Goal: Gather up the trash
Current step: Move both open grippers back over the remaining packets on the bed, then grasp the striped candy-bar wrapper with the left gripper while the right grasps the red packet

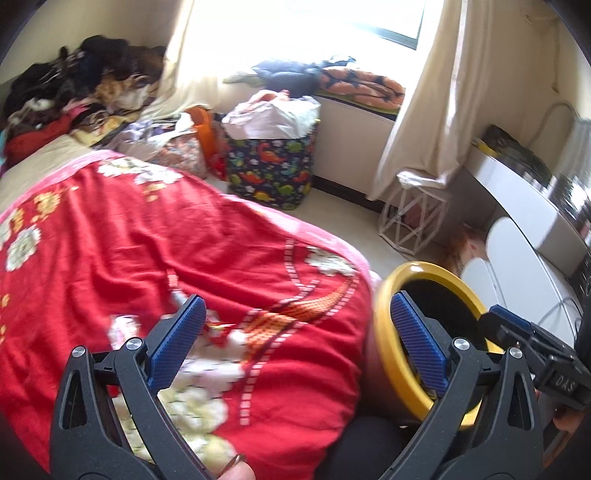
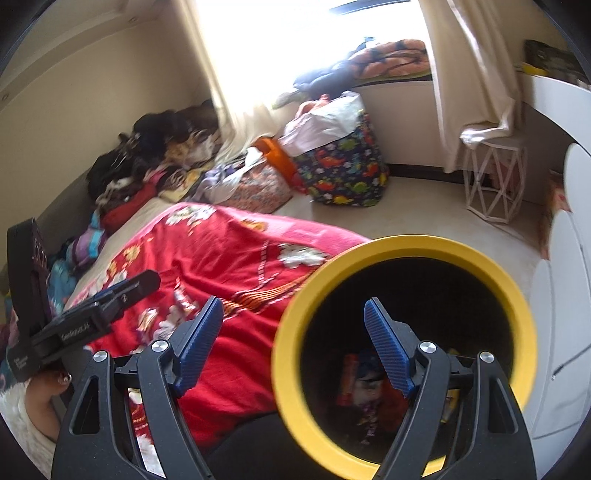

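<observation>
While both grippers gape empty, yellow-rimmed bin (image 2: 402,254) holds colourful wrappers (image 2: 364,387); dinosaur-print bag (image 1: 271,166) stuffed full.

Trash in yellow-rimmed bin (image 2: 402,354) too dark/blurred to ID, partly behind right tool (image 2: 293,334); window (image 2: 295,33) blown out.

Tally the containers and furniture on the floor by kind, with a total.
Yellow-rimmed bin: 1
Dinosaur-print bag: 1
White wire-frame stand: 1
Total: 3
</observation>
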`<state>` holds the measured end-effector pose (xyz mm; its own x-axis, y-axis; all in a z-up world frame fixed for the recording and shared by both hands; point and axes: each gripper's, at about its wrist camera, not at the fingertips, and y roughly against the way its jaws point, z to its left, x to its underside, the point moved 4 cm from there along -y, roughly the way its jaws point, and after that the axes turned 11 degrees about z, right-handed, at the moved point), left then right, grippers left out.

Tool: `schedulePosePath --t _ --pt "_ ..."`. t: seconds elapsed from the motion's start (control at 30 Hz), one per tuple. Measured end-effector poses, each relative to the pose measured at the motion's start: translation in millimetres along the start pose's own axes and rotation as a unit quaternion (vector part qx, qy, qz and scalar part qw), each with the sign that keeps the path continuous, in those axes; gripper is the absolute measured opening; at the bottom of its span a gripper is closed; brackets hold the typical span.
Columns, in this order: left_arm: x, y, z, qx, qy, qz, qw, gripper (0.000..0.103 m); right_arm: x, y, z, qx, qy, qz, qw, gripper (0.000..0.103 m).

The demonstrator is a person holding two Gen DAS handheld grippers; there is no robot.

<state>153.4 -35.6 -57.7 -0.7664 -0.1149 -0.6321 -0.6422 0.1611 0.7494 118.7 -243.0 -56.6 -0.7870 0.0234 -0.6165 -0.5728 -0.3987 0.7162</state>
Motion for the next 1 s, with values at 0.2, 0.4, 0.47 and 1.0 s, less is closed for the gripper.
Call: schedulePosePath --t 0.2,0.4,0.47,1.0 --pt "3.8 8.1 56.2 -0.039 0.048 0.000 0.9981 0.092 -9.2 -32.6 39.4 -0.014 0.047 0.025 0.998 0.076" --pt "15.1 9.1 105.7 -0.071 0.093 0.015 0.9931 0.092 -12.2 -70.2 79.1 -0.032 0.097 0.057 0.993 0.076" --pt "21.1 7.5 121.2 -0.079 0.107 0.025 0.9908 0.092 -13.0 -85.4 92.9 -0.038 0.117 0.068 0.990 0.076" --pt "48.5 -15.5 153.4 -0.029 0.170 0.081 0.9817 0.055 -13.0 -189.6 149.3 -0.061 0.201 0.158 0.965 0.048"
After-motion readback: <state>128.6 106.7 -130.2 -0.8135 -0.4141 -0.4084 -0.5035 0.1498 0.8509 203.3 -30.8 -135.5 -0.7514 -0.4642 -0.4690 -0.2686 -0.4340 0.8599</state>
